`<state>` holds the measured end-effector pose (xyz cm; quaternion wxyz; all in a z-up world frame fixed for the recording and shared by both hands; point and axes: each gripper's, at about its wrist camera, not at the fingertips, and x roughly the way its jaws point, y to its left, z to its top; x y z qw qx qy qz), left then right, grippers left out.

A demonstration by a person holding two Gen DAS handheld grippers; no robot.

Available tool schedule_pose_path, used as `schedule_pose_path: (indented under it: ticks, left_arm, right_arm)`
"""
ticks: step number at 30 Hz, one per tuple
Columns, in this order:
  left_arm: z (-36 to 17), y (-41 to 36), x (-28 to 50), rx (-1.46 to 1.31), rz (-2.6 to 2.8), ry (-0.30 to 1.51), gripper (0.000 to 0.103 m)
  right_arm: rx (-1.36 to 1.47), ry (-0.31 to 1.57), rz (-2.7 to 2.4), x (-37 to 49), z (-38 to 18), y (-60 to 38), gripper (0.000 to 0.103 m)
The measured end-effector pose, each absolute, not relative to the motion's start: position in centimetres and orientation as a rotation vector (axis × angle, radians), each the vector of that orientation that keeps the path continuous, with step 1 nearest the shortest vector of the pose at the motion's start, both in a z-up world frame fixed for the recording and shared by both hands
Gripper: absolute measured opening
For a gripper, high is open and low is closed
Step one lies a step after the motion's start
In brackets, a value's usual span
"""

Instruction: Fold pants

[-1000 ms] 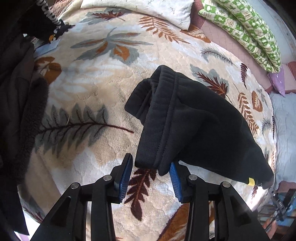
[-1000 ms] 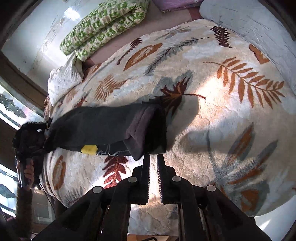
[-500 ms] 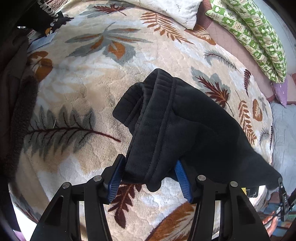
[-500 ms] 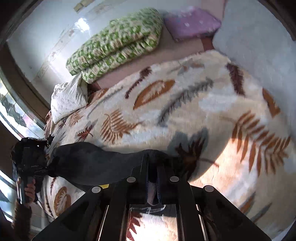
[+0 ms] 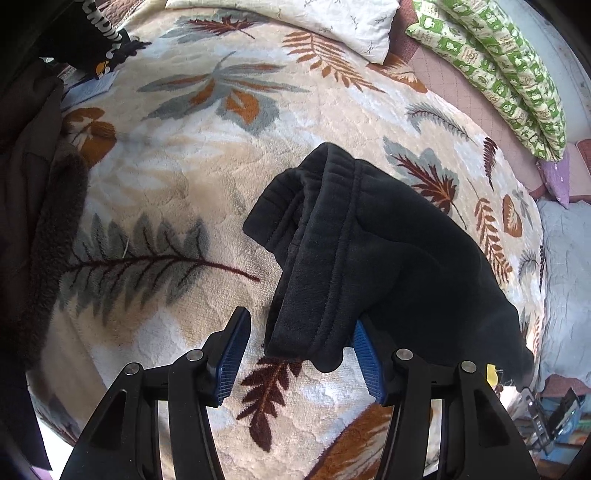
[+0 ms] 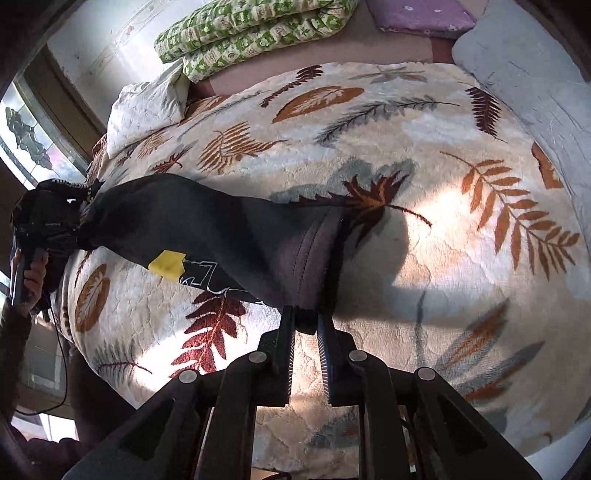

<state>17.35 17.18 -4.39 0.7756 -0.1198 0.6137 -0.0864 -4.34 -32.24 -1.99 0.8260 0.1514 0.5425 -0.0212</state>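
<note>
Black fleece pants (image 5: pixel 369 258) lie stretched across the leaf-patterned blanket (image 5: pixel 166 155). Their bunched end lies between the blue pads of my left gripper (image 5: pixel 298 350). Its jaws are opening: the cloth rests against the right pad and a gap shows at the left pad (image 5: pixel 232 347). In the right wrist view the pants (image 6: pixel 221 229) carry a yellow tag (image 6: pixel 166 262). My right gripper (image 6: pixel 306 328) pinches the hem at its fingertips. These jaws are opening too, and cloth still fills the narrow gap. A person's hand (image 6: pixel 33 266) holds the left gripper's handle at the far left.
A folded green patterned quilt (image 5: pixel 498 74) and a white pillow (image 5: pixel 295 22) lie along the far edge of the bed. A dark brown coat (image 5: pixel 33 166) hangs at the left. A purple cushion (image 6: pixel 417 14) and a pale grey blanket (image 6: pixel 524 66) lie at the bed's far right.
My left jaws have spread wider around the pants' end. My right gripper, empty beside the hem a second ago, has taken the hem between its fingers, and its view has rolled.
</note>
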Motion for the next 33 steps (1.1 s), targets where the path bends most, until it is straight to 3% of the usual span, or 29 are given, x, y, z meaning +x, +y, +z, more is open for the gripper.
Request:
schedule_pose_path:
  ticks: [4, 11, 13, 14, 15, 17, 22, 28, 33]
  left_arm:
    - [-3.9, 17.7, 16.7, -0.27, -0.188, 1.299, 0.075]
    - [-5.4, 17.5, 15.8, -0.294, -0.224, 1.303, 0.073]
    - [-5.7, 17.0, 16.1, -0.264, -0.19, 1.289, 0.059]
    - [-5.9, 16.6, 16.4, -0.246, -0.176, 1.299, 0.032]
    - [-5.9, 16.3, 16.9, -0.236, -0.163, 1.32, 0.029]
    - [-4.9, 16.3, 17.9, -0.256, -0.157, 1.307, 0.027]
    - [-0.5, 16.8, 18.0, -0.189, -0.181, 1.208, 0.027]
    - [-5.5, 18.3, 18.1, -0.18, -0.166, 1.379, 0.027]
    - [-5.7, 17.9, 17.5, -0.137, -0.168, 1.333, 0.036]
  right_arm:
    - [0.499, 1.081, -0.058, -3.9, -1.1, -33.9, 0.043]
    - [0.559, 1.096, -0.105, -2.8, -2.5, -33.8, 0.043]
    - [0.589, 1.104, -0.111, -2.6, -3.2, -33.9, 0.043]
    - [0.6, 1.101, -0.117, -2.5, -3.5, -33.9, 0.042]
    - [0.599, 1.104, -0.12, -2.4, -3.7, -33.9, 0.039]
    - [0.584, 1.108, -0.123, -1.9, -3.8, -33.9, 0.005]
    - [0.686, 0.993, -0.097, -2.5, -1.3, -34.4, 0.005]
    - [0.642, 1.107, -0.109, -3.8, -3.6, -33.4, 0.005]
    - [0.612, 1.168, -0.098, -4.2, -4.9, -32.7, 0.011]
